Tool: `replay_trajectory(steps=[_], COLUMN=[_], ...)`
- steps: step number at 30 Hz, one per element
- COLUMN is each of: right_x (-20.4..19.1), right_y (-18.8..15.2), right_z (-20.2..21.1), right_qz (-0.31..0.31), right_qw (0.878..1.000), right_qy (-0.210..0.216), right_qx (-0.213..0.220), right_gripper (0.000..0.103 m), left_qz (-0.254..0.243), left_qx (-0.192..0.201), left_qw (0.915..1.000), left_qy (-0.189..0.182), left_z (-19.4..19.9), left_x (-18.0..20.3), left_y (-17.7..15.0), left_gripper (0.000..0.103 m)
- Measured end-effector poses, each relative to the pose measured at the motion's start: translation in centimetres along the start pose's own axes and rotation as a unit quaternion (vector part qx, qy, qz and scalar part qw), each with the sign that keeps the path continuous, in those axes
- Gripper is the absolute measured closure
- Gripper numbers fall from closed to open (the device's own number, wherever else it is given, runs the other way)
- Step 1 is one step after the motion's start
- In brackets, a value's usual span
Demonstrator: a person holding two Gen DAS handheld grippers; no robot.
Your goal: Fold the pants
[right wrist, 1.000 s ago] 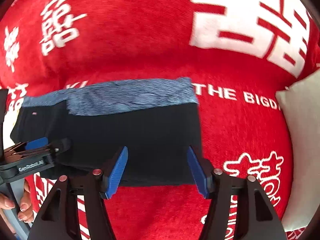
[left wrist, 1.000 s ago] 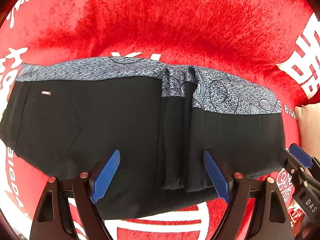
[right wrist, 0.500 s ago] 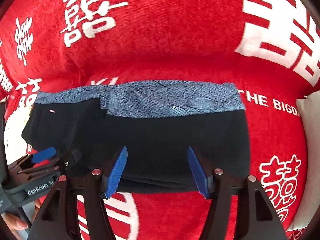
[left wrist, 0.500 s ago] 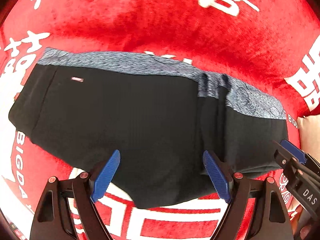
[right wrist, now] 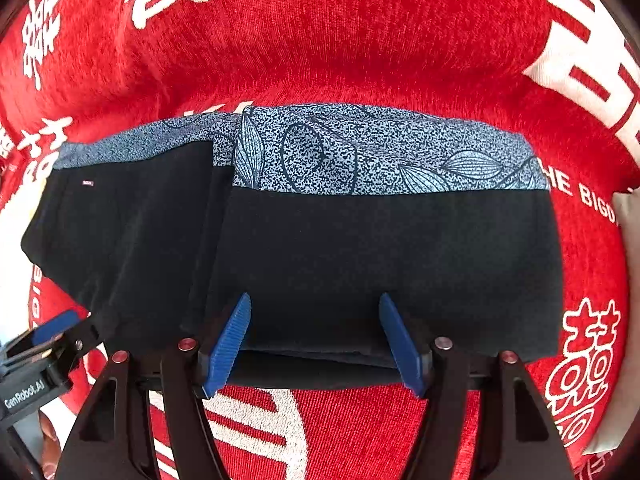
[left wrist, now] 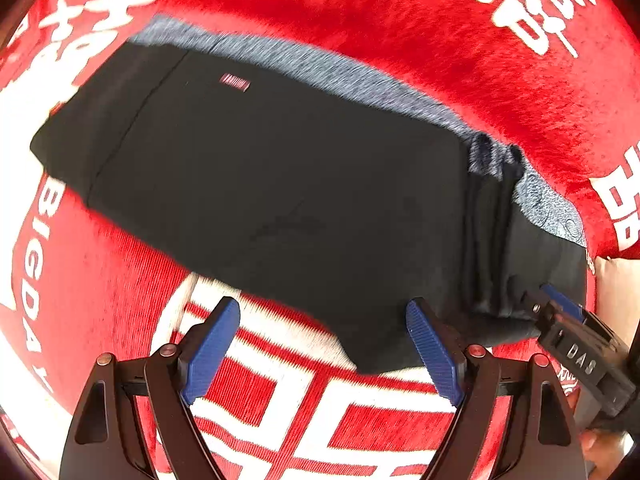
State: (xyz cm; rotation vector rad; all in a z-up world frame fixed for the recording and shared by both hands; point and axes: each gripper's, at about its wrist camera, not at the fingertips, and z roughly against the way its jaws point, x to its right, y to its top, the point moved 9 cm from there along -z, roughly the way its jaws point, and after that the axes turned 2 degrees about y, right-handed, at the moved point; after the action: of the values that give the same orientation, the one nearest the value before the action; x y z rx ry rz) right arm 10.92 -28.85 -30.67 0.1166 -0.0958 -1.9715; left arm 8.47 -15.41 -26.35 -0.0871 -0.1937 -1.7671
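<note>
Black pants (left wrist: 280, 184) with a blue-grey patterned strip (right wrist: 384, 152) along the far edge lie folded flat on the red cloth. A small red label (left wrist: 235, 81) sits near their left end. My left gripper (left wrist: 324, 350) is open and empty, over the cloth just before the pants' near edge. My right gripper (right wrist: 316, 340) is open and empty, its fingertips over the near edge of the right folded part (right wrist: 384, 264). Each gripper shows at the side of the other's view: the right one (left wrist: 576, 344), the left one (right wrist: 44, 356).
The surface is a red cloth (right wrist: 360, 40) with large white characters and lettering. A pale cushion (right wrist: 628, 216) lies at the right edge. A hand (right wrist: 48, 436) holds the left gripper at the lower left.
The left gripper has drawn back and swung left, so the pants sit further off and tilted. The right view has moved closer to the pants. Both grippers stayed open.
</note>
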Motion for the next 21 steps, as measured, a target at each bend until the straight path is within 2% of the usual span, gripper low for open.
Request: replay_trajectory(steps=[7, 12, 21], right_x=[-0.2, -0.4, -1.3], right_y=[0.0, 0.0, 0.3], right_z=[-0.3, -0.3, 0.5], right_qz=[-0.007, 0.003, 0.017], right_qw=[1.0, 1.0, 0.999], right_qy=[-0.002, -0.023, -0.046], right_qx=[-0.013, -0.003, -0.008], right_gripper=[0.032, 0.032, 0.031], left_qz=[0.02, 0.029, 0.072], left_qx=[0.0, 0.004, 0.055], left_qw=[0.9996, 0.9993, 0.9955], left_qy=[-0.018, -0.024, -0.031], left_z=[0.3, 0.1, 3.2], left_x=[-1.2, -1.8, -7.3], left_y=[-0.5, -0.4, 0.8], left_gripper=[0.017, 0.017, 0.017])
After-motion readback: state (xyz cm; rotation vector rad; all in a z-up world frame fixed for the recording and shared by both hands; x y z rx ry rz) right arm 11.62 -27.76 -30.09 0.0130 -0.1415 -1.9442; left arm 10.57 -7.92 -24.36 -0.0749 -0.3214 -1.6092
